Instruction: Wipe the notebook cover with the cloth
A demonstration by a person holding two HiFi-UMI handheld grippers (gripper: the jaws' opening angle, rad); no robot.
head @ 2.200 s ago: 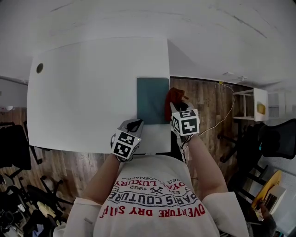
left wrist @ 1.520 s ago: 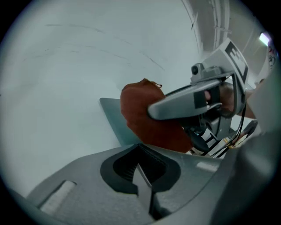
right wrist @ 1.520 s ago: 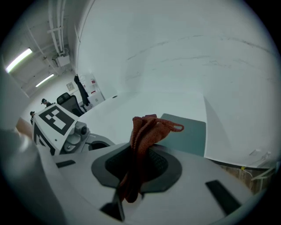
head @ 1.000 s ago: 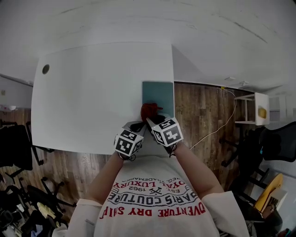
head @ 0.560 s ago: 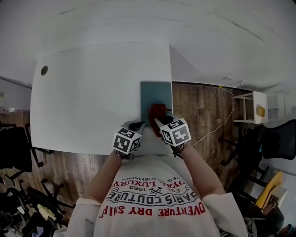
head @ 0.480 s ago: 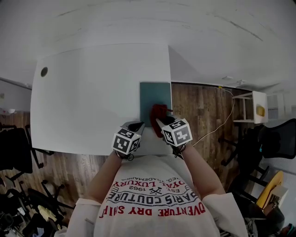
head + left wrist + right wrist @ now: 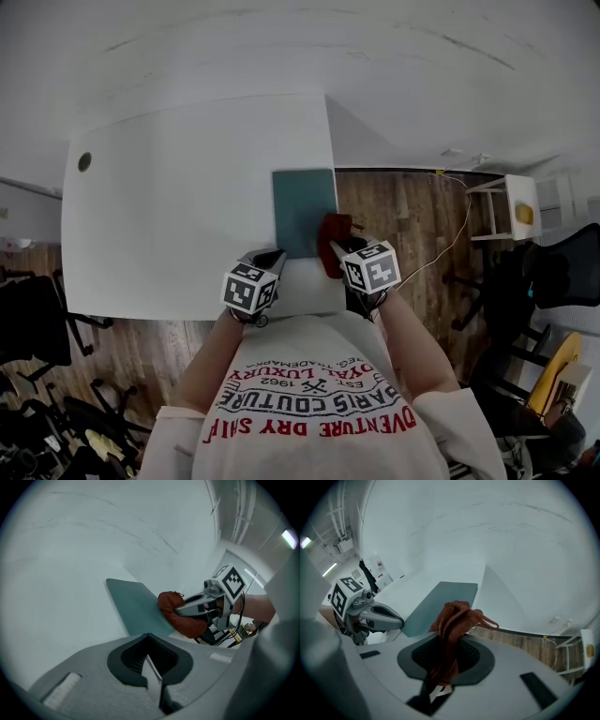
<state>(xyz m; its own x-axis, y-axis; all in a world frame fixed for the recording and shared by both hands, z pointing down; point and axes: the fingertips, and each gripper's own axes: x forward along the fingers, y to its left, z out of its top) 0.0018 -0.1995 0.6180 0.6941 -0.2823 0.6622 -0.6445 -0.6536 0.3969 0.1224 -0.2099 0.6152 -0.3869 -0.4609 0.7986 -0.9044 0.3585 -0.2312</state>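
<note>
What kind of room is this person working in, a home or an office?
Most likely an office or lab workroom: a big white table, black office chairs on a wood floor, and a cable trailing across it.

Right tongs [image 7: 346,251] hold red cloth [image 7: 331,237] at notebook's [image 7: 302,208] edge.

Knitted cloth [image 7: 453,620], matt notebook [image 7: 303,211], smooth table [image 7: 187,216]

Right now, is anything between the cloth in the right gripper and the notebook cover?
Nothing visible does. The cloth, clamped in the right gripper, is at the near right edge of the notebook, whose cover is bare. The left gripper, shut and empty, is by the near left corner, to the side of the cover.
</note>
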